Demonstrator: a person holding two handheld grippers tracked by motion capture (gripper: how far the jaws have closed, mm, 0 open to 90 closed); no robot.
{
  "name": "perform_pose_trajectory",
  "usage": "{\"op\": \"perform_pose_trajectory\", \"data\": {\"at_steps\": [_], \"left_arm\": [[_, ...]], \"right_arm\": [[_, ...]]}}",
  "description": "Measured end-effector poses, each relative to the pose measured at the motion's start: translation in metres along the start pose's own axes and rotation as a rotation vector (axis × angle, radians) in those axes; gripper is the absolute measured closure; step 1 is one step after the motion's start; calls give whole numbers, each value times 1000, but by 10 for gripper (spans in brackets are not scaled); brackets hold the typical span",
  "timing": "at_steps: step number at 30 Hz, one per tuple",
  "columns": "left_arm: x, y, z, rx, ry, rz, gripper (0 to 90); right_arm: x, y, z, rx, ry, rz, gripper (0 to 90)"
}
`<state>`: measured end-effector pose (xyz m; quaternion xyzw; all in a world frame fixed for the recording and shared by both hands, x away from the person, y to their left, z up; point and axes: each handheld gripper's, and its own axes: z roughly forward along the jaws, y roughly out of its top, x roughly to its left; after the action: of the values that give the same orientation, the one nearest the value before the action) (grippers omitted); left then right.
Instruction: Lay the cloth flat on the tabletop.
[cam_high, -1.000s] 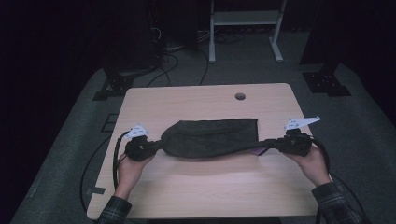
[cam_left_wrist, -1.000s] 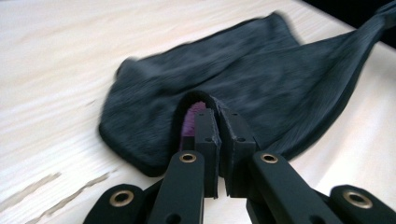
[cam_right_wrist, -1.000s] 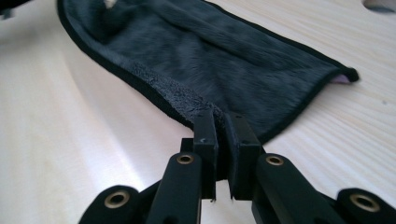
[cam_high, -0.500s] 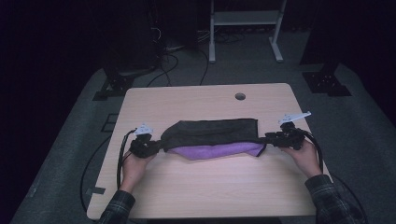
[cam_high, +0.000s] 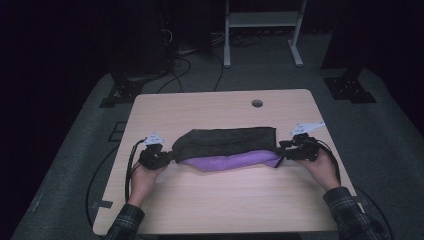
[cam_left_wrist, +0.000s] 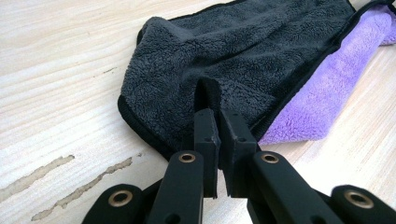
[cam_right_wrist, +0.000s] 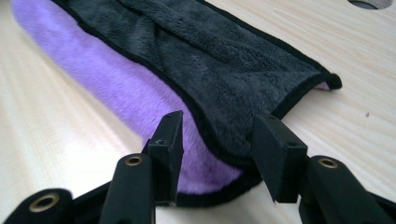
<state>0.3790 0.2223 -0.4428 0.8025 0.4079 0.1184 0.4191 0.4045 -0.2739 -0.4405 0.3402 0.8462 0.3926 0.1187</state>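
The wooden table is the largest thing in the high view, pale and rectangular, with a small round hole near its far edge at about 1 o'clock from the table's centre. Across the middle lies a folded cloth, dark grey on top with a black hem, and a purple layer of the same cloth showing along its near edge; it stretches from 9 o'clock to 3 o'clock between the two hands. At the cloth's 9 o'clock end the left gripper has its jaws drawn nearly together, pinching a raised fold of the grey fabric, as the left gripper view shows; the person's left hand holds it from the 6 o'clock side, and a black cable loops beside it. At the 3 o'clock end the right gripper has its jaws spread apart, one on each side of the cloth's corner where the grey and purple layers meet; whether the pads touch the fabric cannot be told. The right hand grips it, with a plaid sleeve behind.
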Motion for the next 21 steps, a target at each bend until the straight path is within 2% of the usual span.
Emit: {"op": "perform_pose_trajectory", "data": {"at_steps": [2,3,4,5,6,9,11,12,13,14,15,16,17,19,20,21], "left_arm": [[0,0,0,0,0,0,855],[0,0,0,2,-2,-1,856],[0,0,0,2,-2,-1,856],[0,0,0,1,-2,-3,860],[0,0,-1,1,-4,-4,861],[0,1,-2,-7,-5,-1,863],[-2,1,-4,-14,-13,-5,863],[-4,1,-8,-19,-20,-9,863],[-6,1,-12,-27,-28,-12,863],[-9,-1,-17,-31,-34,-8,863],[-13,-4,-27,-41,-41,-6,863],[-13,-4,-27,-41,-41,-6,863],[-17,-6,-34,-49,-51,-10,863],[-24,-12,-48,-65,-70,-16,863],[-24,-12,-48,-65,-70,-16,863],[-27,-15,-52,-65,-75,-17,863]], "right_arm": [[-1,-1,9,28,-2,-11,566],[-2,-3,15,60,-19,-21,688],[-2,-3,15,60,-19,-21,688],[-4,-5,15,68,-40,-26,845],[-5,-5,12,58,-36,-16,863],[-5,-3,5,27,-31,6,878],[-5,-2,3,31,-27,5,878],[-4,-2,1,31,-24,2,878],[1,-1,-8,15,-5,2,880],[1,-1,-8,15,-5,2,880],[8,0,-19,1,14,-8,881],[8,0,-19,1,14,-8,881],[11,-1,-24,-6,21,-12,881],[24,-4,-42,-53,56,-11,881],[24,-4,-42,-53,56,-11,881],[33,-9,-52,-64,85,-20,881]]}}
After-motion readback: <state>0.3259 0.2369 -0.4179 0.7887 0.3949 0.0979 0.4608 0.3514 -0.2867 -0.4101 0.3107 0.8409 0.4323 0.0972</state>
